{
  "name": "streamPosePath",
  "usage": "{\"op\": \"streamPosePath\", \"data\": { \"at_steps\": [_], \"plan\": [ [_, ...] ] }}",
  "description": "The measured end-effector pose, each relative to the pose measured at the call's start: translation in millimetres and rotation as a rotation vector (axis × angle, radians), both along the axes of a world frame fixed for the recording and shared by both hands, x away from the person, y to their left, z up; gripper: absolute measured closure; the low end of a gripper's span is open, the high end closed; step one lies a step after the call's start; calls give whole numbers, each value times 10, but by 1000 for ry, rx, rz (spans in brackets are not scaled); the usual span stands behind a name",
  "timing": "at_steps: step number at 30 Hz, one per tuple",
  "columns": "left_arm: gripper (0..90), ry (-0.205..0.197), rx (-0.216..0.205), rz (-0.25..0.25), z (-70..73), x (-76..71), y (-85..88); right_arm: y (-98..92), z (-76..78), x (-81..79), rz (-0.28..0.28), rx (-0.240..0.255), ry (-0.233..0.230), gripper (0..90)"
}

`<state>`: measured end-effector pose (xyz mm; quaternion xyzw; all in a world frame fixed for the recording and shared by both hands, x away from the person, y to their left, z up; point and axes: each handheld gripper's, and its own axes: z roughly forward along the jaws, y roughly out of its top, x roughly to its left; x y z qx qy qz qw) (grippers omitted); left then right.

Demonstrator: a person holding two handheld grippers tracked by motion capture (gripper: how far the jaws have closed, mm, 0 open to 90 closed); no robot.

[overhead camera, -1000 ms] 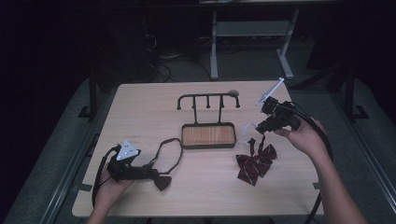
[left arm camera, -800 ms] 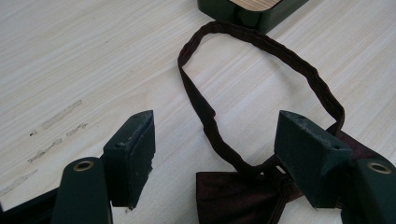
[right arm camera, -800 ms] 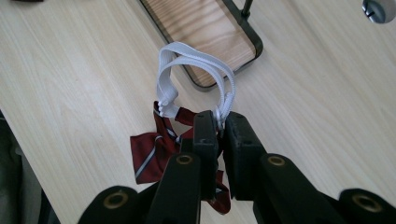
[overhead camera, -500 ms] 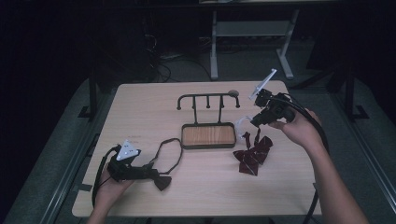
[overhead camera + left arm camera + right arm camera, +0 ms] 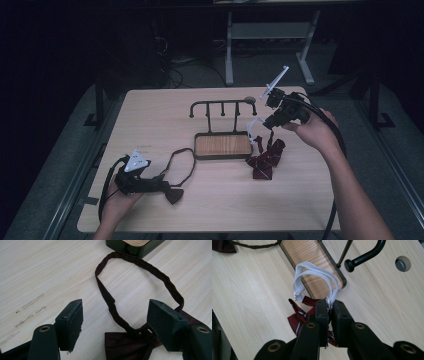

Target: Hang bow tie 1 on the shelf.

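Left gripper: rests low on the desk near its front left corner, fingers spread apart, gripping nothing.
Dark bow tie: flat on the desk between those open fingers, its strap loop curving toward the stand.
Hook stand: desk centre, wooden base, black rail of hooks above.
Striped red bow tie: just right of the stand's base, partly raised off the desk by its white elastic strap.
Right gripper: above the striped tie, fingers closed tight on the white strap.
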<state>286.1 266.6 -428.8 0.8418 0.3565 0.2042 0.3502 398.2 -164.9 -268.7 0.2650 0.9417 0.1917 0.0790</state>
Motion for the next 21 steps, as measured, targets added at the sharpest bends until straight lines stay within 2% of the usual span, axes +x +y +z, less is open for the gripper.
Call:
{"op": "streamPosePath", "data": {
  "at_steps": [21],
  "plan": [
    [296,1,-2,-4,0,-2,-8,15,108,247,-46,-9,3,832]
  ]
}}
